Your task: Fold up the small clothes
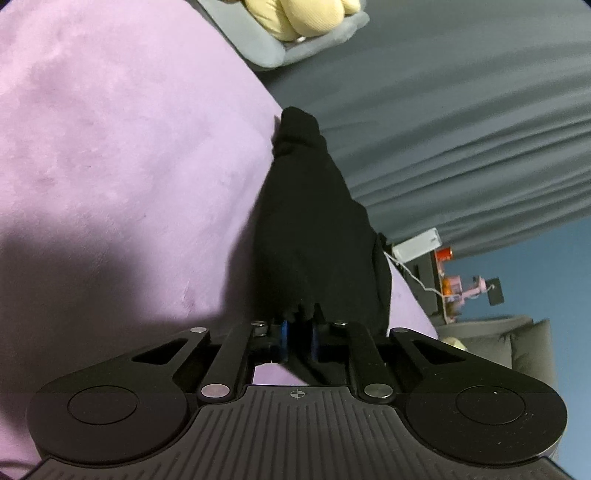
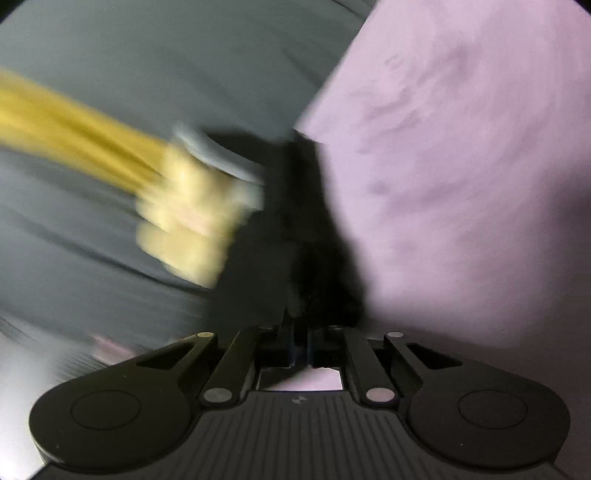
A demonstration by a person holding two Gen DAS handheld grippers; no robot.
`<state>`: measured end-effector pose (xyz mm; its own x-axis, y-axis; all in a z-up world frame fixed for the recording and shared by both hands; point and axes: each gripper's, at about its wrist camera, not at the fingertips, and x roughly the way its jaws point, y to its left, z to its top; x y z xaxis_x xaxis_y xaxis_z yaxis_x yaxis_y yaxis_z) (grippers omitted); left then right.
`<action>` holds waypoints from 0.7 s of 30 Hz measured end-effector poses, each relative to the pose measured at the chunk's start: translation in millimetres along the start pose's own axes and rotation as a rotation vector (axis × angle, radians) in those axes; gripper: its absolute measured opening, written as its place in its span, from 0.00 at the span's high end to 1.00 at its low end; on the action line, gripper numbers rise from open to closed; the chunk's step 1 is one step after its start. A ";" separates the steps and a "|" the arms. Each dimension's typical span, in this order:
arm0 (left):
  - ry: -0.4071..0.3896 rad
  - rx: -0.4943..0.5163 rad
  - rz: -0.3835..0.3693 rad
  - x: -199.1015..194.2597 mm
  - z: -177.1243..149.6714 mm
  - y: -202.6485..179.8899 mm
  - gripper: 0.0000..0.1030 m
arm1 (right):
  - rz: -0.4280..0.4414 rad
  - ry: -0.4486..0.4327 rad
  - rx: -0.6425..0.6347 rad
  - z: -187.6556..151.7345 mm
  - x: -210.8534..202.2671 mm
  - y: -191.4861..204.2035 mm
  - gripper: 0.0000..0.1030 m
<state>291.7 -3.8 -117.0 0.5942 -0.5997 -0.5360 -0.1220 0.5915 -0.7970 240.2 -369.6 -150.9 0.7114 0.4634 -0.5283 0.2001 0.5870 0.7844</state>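
Observation:
A small black garment (image 1: 314, 229) hangs stretched between my two grippers, above the edge of a purple blanket (image 1: 122, 147). My left gripper (image 1: 298, 325) is shut on one end of the garment, which runs away from the fingers to a bunched far tip. My right gripper (image 2: 301, 332) is shut on the black garment (image 2: 314, 236) too; that view is heavily motion-blurred. The purple blanket (image 2: 461, 166) fills the right of the right wrist view.
A grey sheet (image 1: 443, 110) lies beside the blanket. Folded yellow clothes (image 1: 295, 18) rest on a grey folded piece (image 1: 280, 51) at the far end; they show blurred in the right wrist view (image 2: 192, 214). A grey sofa (image 1: 517, 347) and a shelf with clutter (image 1: 454, 280) stand further off.

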 end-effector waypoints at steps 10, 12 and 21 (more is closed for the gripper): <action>0.005 0.175 0.086 -22.0 5.7 -15.9 0.67 | -0.017 -0.225 -0.038 12.4 -39.9 5.1 0.81; -0.045 0.250 0.139 -23.6 6.5 -28.4 0.55 | 0.004 -0.246 -0.054 8.9 -38.2 8.7 0.80; -0.101 0.413 0.237 36.2 16.6 -76.2 0.52 | -0.131 -0.180 -0.244 -7.6 -0.4 28.6 0.82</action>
<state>335.7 -61.6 -71.0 0.6651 -0.3791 -0.6434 0.0499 0.8822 -0.4682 240.5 -347.9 -130.8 0.8022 0.2619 -0.5365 0.1460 0.7853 0.6016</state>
